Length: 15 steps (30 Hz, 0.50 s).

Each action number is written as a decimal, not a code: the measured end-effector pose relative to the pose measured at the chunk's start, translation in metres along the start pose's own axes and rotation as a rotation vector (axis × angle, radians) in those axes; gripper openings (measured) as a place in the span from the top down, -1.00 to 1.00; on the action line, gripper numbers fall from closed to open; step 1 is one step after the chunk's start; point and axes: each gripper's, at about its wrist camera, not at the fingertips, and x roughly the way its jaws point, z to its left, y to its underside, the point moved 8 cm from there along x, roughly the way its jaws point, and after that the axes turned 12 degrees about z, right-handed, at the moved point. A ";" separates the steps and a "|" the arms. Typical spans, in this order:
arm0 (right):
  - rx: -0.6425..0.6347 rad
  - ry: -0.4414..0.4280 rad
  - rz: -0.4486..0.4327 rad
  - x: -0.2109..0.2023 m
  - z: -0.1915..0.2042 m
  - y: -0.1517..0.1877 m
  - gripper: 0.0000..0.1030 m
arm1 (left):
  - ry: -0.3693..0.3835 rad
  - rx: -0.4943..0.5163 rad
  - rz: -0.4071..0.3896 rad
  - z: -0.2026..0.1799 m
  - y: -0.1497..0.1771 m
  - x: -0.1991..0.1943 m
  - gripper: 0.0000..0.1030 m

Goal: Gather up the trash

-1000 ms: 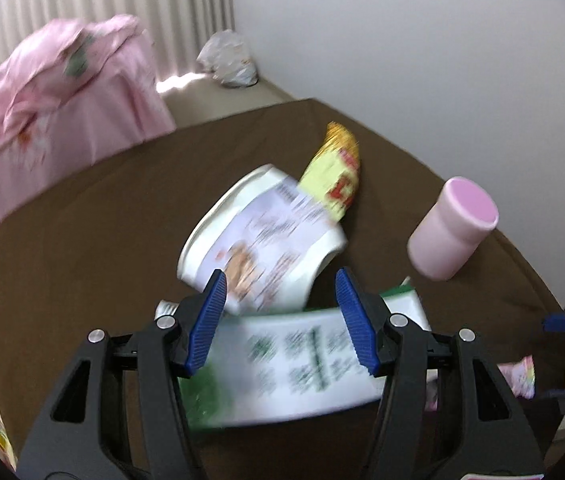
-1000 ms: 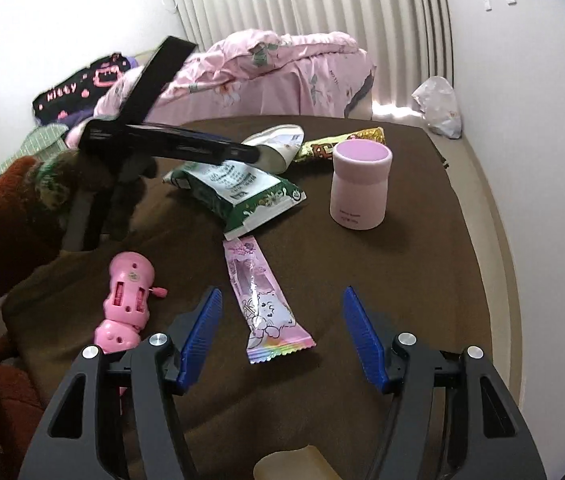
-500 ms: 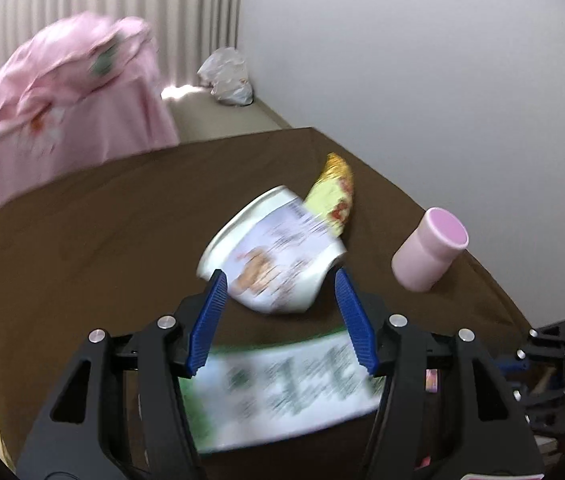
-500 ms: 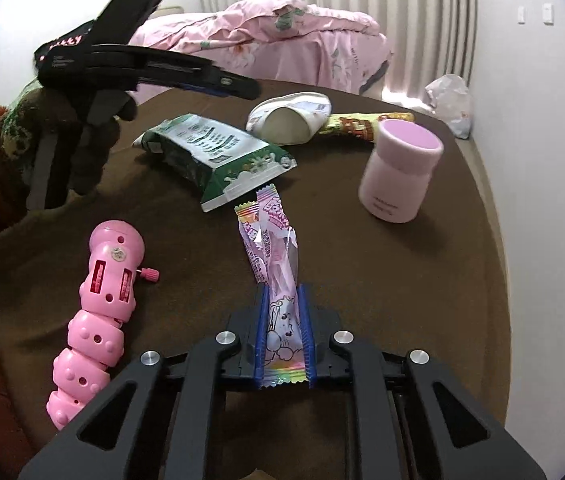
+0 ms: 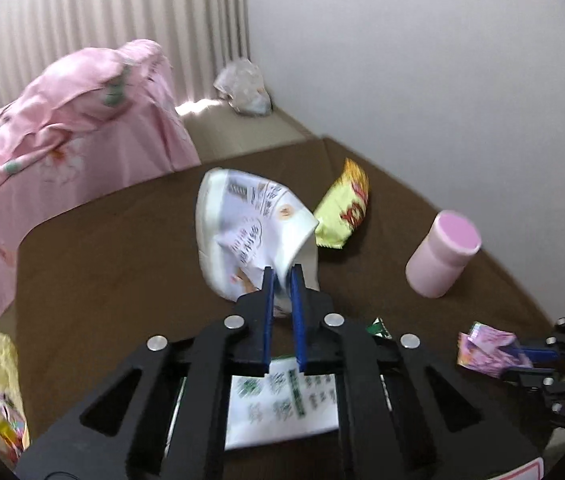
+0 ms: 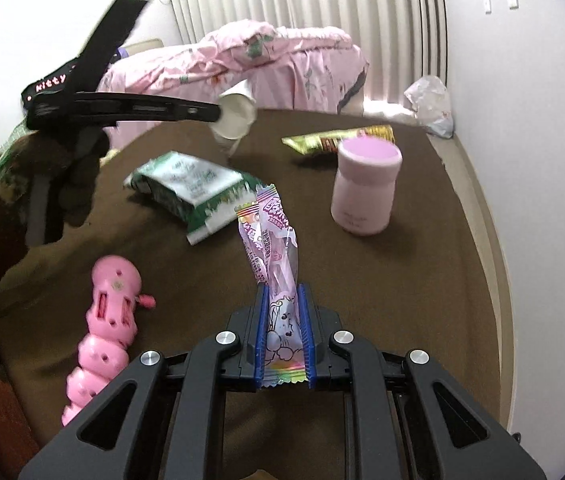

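My left gripper (image 5: pixel 282 276) is shut on the rim of a white paper cup (image 5: pixel 250 232) and holds it above the brown table (image 5: pixel 102 264); the cup also shows in the right wrist view (image 6: pixel 236 116). My right gripper (image 6: pixel 284 296) is shut on a pink candy wrapper (image 6: pixel 274 248), lifted off the table; the wrapper also shows in the left wrist view (image 5: pixel 486 350). A green and white snack bag (image 6: pixel 190 188) lies on the table, below my left gripper (image 5: pixel 282 404). A yellow snack wrapper (image 5: pixel 344 206) lies further back.
A pink jar (image 6: pixel 364 188) stands on the table's right side. A pink caterpillar toy (image 6: pixel 106 320) lies at the front left. A pink-quilted bed (image 6: pixel 242 60) is behind the table. A plastic bag (image 5: pixel 244 88) sits on the floor by the wall.
My left gripper closed on the paper cup and lifted it. My right gripper closed on the pink wrapper a half second earlier and has raised it.
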 end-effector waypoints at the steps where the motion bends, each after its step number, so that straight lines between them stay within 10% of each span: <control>1: -0.004 -0.004 -0.009 -0.001 0.003 -0.004 0.71 | 0.007 -0.020 -0.011 0.004 0.001 -0.008 0.87; 15: -0.075 -0.004 -0.042 -0.012 0.033 -0.034 0.71 | 0.128 -0.193 -0.104 0.049 0.035 -0.090 0.95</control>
